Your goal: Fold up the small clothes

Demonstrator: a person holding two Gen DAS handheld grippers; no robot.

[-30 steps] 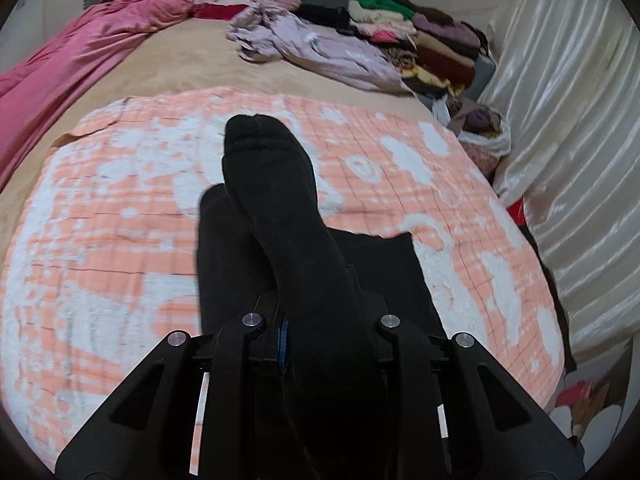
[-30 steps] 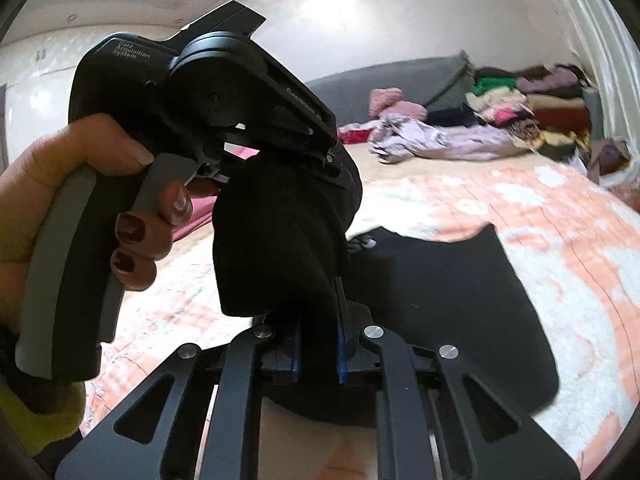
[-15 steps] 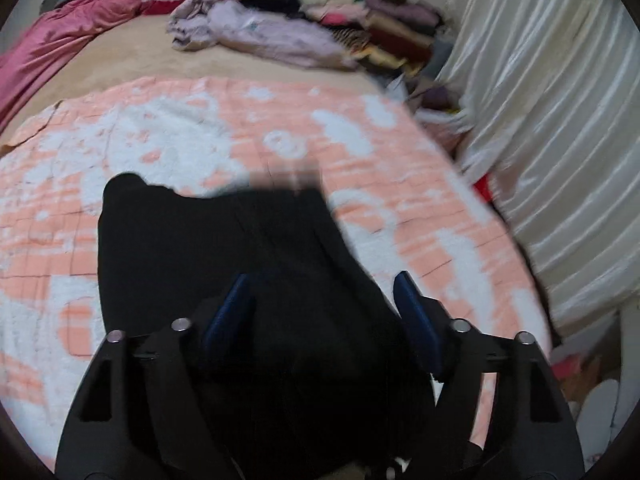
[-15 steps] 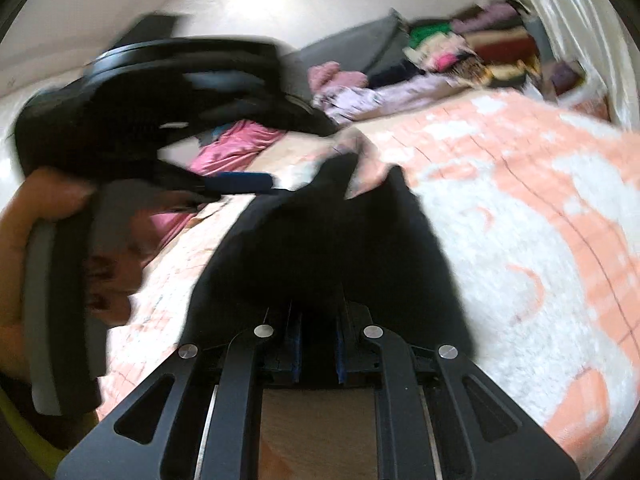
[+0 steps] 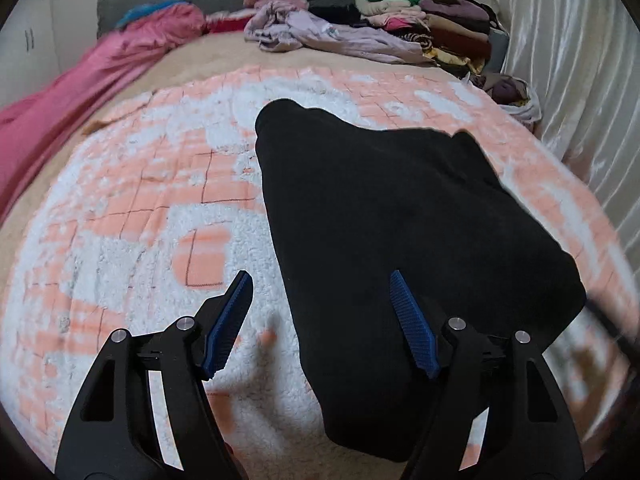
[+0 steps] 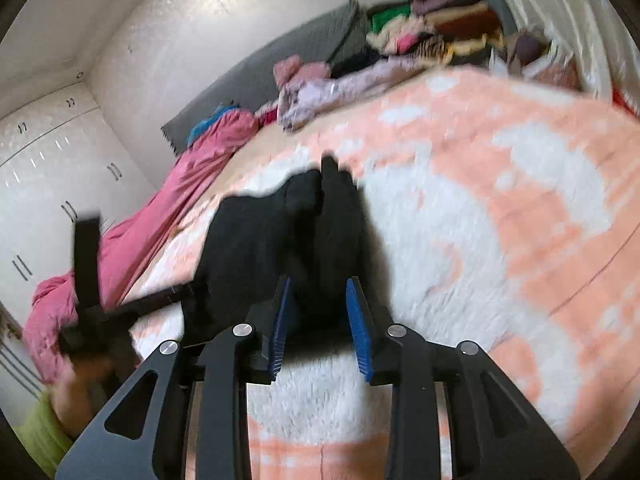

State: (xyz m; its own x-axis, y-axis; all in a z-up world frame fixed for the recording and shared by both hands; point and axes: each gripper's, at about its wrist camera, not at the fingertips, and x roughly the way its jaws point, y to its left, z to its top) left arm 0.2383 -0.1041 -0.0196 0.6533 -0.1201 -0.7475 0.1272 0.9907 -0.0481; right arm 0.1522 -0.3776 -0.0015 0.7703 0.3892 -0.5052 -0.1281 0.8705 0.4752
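Observation:
A black garment (image 5: 400, 208) lies folded flat on the orange-and-white fleece blanket (image 5: 140, 220). My left gripper (image 5: 320, 280) hangs low over its near left edge with jaws wide and closing slightly. One pad is above the cloth, the other above the blanket, and neither presses. In the right wrist view the same garment (image 6: 280, 240) stretches away from my right gripper (image 6: 318, 282). Its jaws are opening, with the garment's near end between the blue pads but not pinched. The left gripper (image 6: 86, 280) shows blurred at the left, held by a hand (image 6: 80, 380).
A stack of folded clothes (image 5: 432, 20) and a crumpled lilac garment (image 5: 320, 32) lie at the bed's far end. A pink cover (image 5: 100, 76) runs along the left side. A shiny curtain (image 5: 580, 80) hangs on the right. White wardrobe doors (image 6: 40, 160) stand beyond.
Both grippers were shut on the black garment and held it up. Both have since let go, and it now lies flat on the blanket. The left gripper has dropped lower.

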